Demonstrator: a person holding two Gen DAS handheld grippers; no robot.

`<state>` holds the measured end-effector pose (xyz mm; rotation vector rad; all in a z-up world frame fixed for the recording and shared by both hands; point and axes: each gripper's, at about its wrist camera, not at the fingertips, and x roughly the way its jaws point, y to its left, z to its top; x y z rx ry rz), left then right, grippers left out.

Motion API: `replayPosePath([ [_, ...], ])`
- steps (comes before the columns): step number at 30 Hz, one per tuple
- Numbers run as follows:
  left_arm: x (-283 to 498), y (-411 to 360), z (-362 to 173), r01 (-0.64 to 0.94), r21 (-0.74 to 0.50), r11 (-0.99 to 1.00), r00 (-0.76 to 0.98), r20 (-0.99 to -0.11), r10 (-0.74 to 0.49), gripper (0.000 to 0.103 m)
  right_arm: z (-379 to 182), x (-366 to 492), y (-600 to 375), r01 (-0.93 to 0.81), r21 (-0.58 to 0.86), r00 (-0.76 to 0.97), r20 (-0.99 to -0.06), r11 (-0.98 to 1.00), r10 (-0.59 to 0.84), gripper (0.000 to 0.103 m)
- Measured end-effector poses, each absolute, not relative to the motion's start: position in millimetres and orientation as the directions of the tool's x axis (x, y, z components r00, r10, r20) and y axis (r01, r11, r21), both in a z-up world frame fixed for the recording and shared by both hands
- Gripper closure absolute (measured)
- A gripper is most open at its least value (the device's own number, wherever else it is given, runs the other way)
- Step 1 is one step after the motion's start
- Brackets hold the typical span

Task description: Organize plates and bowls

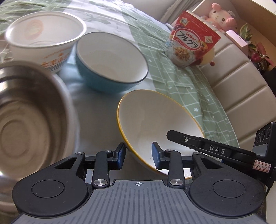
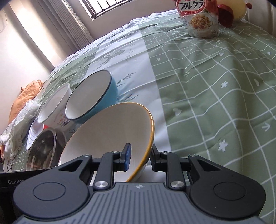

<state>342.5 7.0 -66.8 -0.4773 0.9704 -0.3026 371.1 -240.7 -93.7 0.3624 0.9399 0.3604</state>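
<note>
Yellow-rimmed bowl [image 2: 110,137] is tilted, clamped at its near rim by your right gripper [image 2: 139,160]; steel bowl [image 1: 32,117] lies left, while your left gripper [image 1: 138,155] straddles that rim, jaws apart.

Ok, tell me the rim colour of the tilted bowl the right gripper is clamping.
Mustard yellow rim on the white bowl, clearest in the right wrist view.

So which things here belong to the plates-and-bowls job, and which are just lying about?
Job:
- yellow-rimmed bowl, clamped by the right gripper
- blue bowl
- printed white bowl
- steel bowl

Lying about:
- cereal bag
- pink plush toy
- orange cloth
</note>
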Motion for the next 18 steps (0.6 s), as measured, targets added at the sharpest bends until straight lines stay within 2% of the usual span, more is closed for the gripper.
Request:
replayPosePath([
  [8, 322.8, 20.8, -60.8, 0.060, -0.496, 0.866, 0.536, -0.716, -0.447, 0.068, -104.0, 346.2, -233.2, -0.134, 0.481, 0.514, -0.714, 0.867, 0.475, 0.080],
  [15, 315.3, 20.2, -45.1, 0.076, -0.432, 0.899, 0.542, -0.739, -0.401, 0.068, -92.1, 342.5, -236.9, -0.163, 0.409, 0.564, -0.709, 0.898, 0.425, 0.080],
  [18, 317.9, 24.5, -44.7, 0.060, -0.452, 0.890, 0.536, -0.738, -0.410, 0.068, -89.6, 345.8, -239.4, -0.161, 0.416, 0.562, -0.707, 0.895, 0.429, 0.080],
])
